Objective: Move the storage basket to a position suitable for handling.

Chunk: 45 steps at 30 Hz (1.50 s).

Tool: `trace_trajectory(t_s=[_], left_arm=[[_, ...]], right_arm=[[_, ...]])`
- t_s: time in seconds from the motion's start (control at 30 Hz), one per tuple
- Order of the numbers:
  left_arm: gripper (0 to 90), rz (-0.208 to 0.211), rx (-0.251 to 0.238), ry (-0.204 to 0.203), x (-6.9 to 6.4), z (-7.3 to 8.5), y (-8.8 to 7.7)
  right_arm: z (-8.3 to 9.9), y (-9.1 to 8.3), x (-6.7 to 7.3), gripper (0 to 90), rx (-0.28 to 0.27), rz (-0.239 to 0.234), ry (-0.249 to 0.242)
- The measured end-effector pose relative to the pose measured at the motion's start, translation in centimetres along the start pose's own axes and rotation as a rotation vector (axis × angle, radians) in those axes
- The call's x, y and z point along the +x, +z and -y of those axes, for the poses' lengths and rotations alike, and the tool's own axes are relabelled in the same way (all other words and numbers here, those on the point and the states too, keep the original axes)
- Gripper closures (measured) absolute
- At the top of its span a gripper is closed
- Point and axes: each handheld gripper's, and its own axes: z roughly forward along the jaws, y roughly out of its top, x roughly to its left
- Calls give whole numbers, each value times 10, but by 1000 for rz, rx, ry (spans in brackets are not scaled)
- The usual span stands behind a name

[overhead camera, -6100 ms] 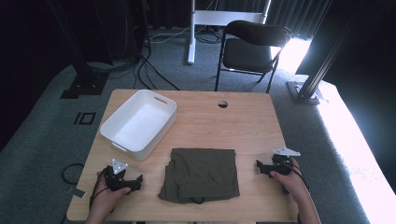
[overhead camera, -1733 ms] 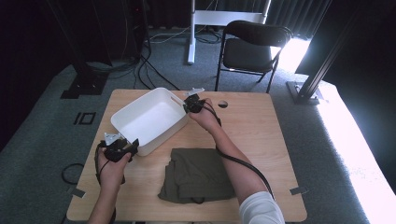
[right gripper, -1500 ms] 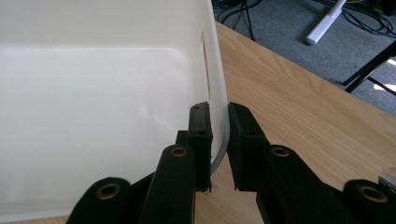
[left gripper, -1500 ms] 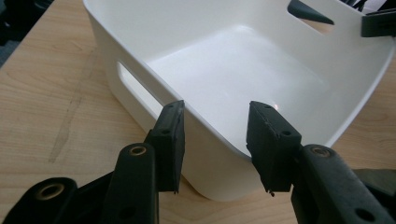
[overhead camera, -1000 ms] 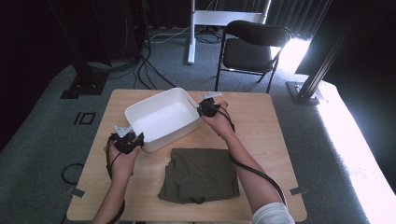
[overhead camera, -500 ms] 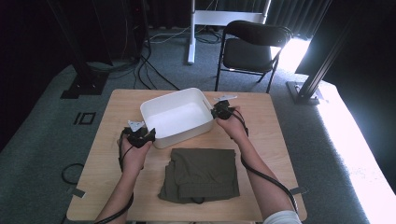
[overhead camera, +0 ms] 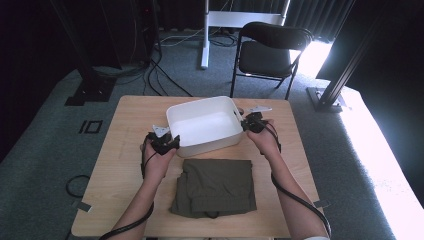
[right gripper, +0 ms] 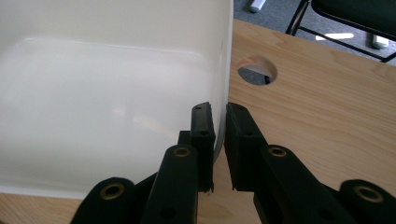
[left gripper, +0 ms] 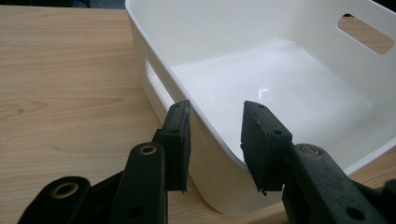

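Lying nearest the person, a folded dark green garment (overhead camera: 214, 186) rests flat on the wooden table (overhead camera: 120, 165), its far edge just short of the white plastic bin (overhead camera: 205, 125). Just beyond it, the two hands carry the bin between them. The left gripper (overhead camera: 168, 143) meets the bin's near left corner; in the left gripper view its jaws straddle the corner wall (left gripper: 212, 149), one outside and one inside, apart by the width of that curved wall and apparently bearing on it. The right gripper (overhead camera: 248, 124) sits at the bin's right end, and in the right gripper view its jaws stand nearly together, pinched on the thin rim (right gripper: 219, 116). The bin's long axis runs left to right across the table, slightly skewed, with its open cavity facing up and empty. The garment lies directly toward the person from the bin, about midway between the hands, so neither hand looks clearly nearer. Farther off, a round cable hole (right gripper: 257, 70) pierces the tabletop, and a black folding chair (overhead camera: 272, 47) stands beyond the table's far edge.
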Motion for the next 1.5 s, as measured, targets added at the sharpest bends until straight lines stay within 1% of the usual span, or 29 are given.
trace_trajectory(t_s=[0.07, 0.1, 0.17, 0.2, 0.23, 0.27, 0.33, 0.4, 0.43, 0.5, 0.53, 0.57, 0.6, 0.67, 0.73, 0.83, 0.9, 0.93, 1.07, 1.17, 1.3, 1.43, 1.5], left_arm=[[647, 7, 1, 12, -5, -1, 3], [647, 9, -2, 14, -8, -2, 5], [647, 18, -2, 29, -13, -3, 9], [647, 22, -2, 29, -16, -4, 11], [647, 22, -2, 29, -16, -4, 11], [647, 29, -2, 39, -21, -5, 15], [647, 35, -3, 49, -26, -7, 19], [647, 48, -2, 56, -30, -8, 22], [646, 57, -1, 54, -32, -8, 24], [643, 74, 3, 44, -36, -9, 29], [642, 78, 5, 49, -37, -9, 30], [642, 81, 3, 56, -39, -10, 32], [642, 82, 1, 64, -42, -10, 33], [642, 84, 2, 81, -46, -10, 35], [643, 89, 5, 93, -49, -12, 38], [642, 102, 15, 102, -53, -13, 41], [646, 100, 29, 132, -57, -11, 45], [643, 106, 20, 119, -59, -10, 46], [645, 129, 27, 124, -64, -11, 48], [646, 133, 30, 131, -66, -12, 50], [647, 128, 31, 138, -68, -14, 53], [645, 135, 32, 135, -68, -14, 53], [630, 162, 28, 118, -65, -15, 51]], right_arm=[[4, -5, -5, 823, 0, 9, 9], [8, -9, -10, 824, -3, 17, 26], [11, -12, -12, 823, -4, 20, 32], [13, -15, -15, 824, -4, 23, 43], [13, -15, -15, 824, -4, 23, 43], [15, -17, -17, 824, -6, 27, 53], [25, -28, -26, 824, -17, 42, 83], [28, -31, -28, 825, -18, 47, 91], [30, -33, -30, 825, -21, 49, 104], [35, -39, -35, 830, -26, 55, 115], [39, -44, -38, 829, -29, 54, 127], [39, -44, -38, 829, -29, 54, 127], [43, -49, -40, 832, -29, 69, 126], [45, -51, -41, 832, -31, 73, 127], [49, -55, -43, 832, -34, 76, 140], [54, -61, -45, 829, -38, 83, 145], [58, -65, -47, 829, -40, 85, 154], [59, -66, -48, 829, -41, 88, 159], [66, -72, -53, 829, -50, 91, 185], [70, -76, -56, 829, -57, 89, 205], [73, -79, -56, 828, -63, 85, 218], [75, -81, -58, 827, -65, 75, 232], [75, -82, -59, 816, -66, 71, 222]])
